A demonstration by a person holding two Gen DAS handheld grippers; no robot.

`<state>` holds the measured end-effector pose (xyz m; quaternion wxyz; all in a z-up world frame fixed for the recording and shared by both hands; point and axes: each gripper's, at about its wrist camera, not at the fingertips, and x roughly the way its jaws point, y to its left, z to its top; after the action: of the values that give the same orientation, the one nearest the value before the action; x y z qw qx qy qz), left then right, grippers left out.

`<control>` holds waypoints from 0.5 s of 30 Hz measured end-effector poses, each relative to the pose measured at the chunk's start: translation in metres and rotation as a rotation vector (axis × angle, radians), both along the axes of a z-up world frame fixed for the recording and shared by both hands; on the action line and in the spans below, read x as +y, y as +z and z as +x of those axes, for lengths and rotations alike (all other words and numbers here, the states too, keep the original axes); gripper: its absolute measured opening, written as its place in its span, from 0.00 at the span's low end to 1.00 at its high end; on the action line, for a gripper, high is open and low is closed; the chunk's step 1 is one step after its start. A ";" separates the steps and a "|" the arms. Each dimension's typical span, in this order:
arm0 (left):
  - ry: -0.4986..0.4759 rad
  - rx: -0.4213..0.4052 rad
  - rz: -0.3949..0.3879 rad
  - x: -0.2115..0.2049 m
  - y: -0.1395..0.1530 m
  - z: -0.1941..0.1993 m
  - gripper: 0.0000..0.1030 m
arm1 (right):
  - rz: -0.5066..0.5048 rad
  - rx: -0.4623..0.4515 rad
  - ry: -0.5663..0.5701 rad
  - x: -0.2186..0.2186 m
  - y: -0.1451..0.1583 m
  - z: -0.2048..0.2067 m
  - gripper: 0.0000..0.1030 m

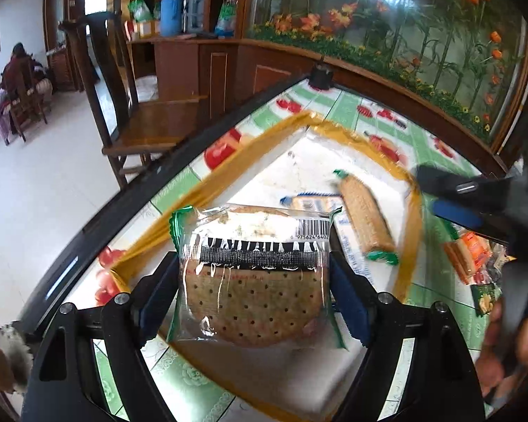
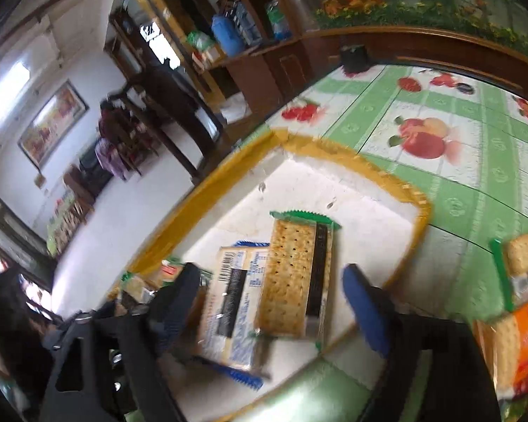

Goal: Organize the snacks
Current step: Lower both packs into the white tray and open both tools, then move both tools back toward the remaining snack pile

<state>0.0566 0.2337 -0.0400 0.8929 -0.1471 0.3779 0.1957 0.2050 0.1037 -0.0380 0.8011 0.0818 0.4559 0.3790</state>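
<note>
A round cracker pack (image 1: 253,281) in clear wrap with green ends sits between the fingers of my left gripper (image 1: 253,295), whose blue pads lie against its wrapper sides above the white tray (image 1: 299,161). Further in, a long rectangular cracker pack (image 1: 366,221) lies across a blue-trimmed pack (image 1: 315,204). My right gripper (image 1: 447,195) reaches in from the right. In the right wrist view that gripper (image 2: 271,270) stands wide open over the rectangular pack (image 2: 295,277) and the blue-trimmed pack (image 2: 228,316), with no pad touching either.
Yellow tape (image 2: 334,151) rims the tray, which rests on a green fruit-print tablecloth (image 2: 457,176). Orange and green-trimmed snack packs (image 2: 521,327) lie right of the tray. A wooden chair (image 1: 148,123) stands beyond the table edge. A small black object (image 1: 321,75) marks the far corner.
</note>
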 end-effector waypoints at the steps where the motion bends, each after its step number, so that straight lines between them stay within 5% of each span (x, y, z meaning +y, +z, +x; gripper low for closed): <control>1: 0.001 -0.008 0.006 -0.002 0.003 -0.002 0.80 | 0.036 0.008 -0.021 -0.012 0.006 -0.002 0.96; 9: -0.105 -0.051 0.010 -0.044 0.022 0.005 0.80 | 0.302 0.012 -0.228 -0.143 0.041 -0.029 0.99; 15: -0.215 -0.075 0.038 -0.092 0.032 0.021 0.80 | 0.185 -0.026 -0.371 -0.229 0.036 -0.057 1.00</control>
<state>0.0776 0.1418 -0.0079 0.9248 -0.0959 0.3542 0.1003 0.1483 -0.1252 -0.0018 0.8521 0.2329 0.3859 0.2661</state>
